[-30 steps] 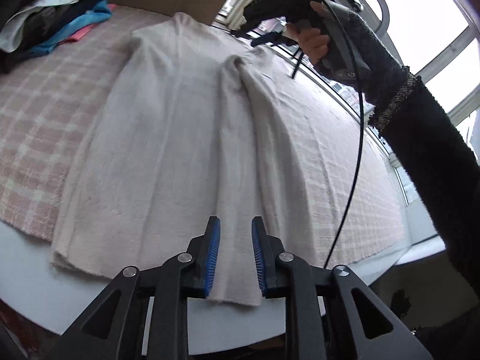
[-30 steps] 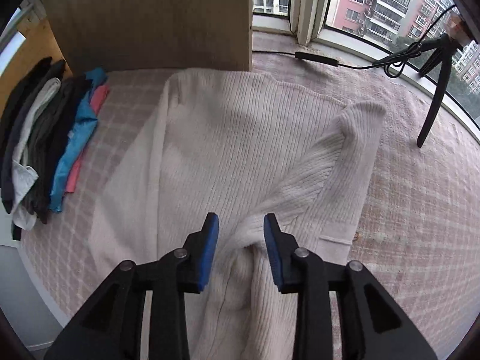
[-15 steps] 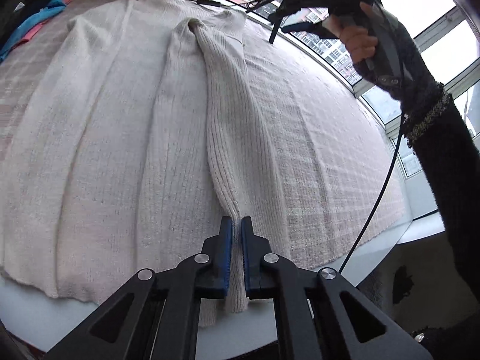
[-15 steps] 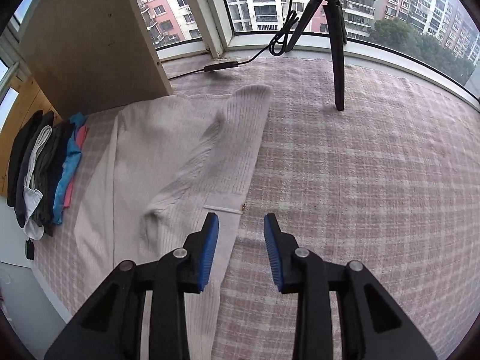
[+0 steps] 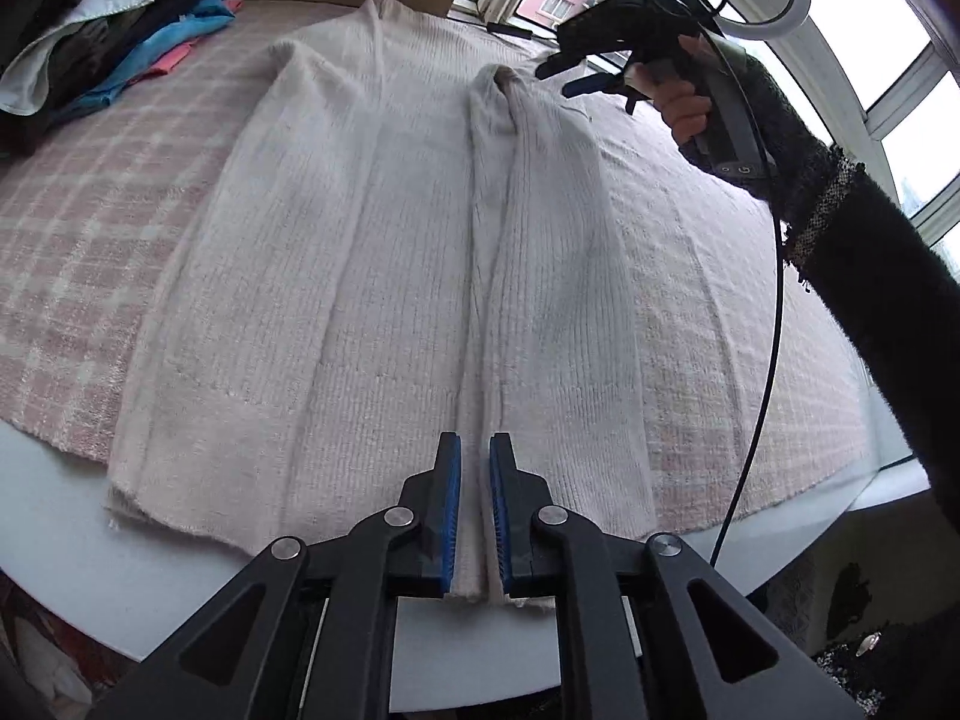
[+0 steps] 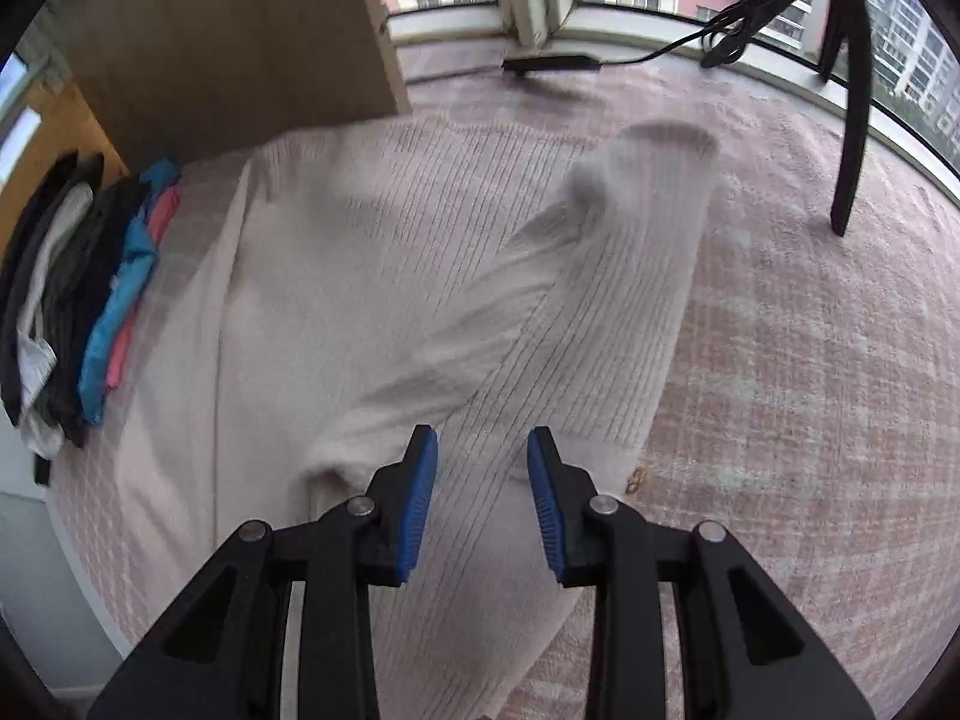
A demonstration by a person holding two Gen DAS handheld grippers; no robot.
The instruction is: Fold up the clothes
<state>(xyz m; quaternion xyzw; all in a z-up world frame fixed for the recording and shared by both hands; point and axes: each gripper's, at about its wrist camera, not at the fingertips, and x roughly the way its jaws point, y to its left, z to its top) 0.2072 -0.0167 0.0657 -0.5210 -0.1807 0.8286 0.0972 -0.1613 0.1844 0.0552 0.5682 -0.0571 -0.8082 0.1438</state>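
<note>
Right tongs (image 6: pixel 482 504) now lower over 1 sweater (image 5: pixel 372 276); 2 tongs.

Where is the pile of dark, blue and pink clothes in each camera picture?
Left wrist view: the pile of dark, blue and pink clothes sits top left.
Right wrist view: the pile lies along the left edge.
Shared landmark: the cream ribbed knit sweater spread beside it.
</note>
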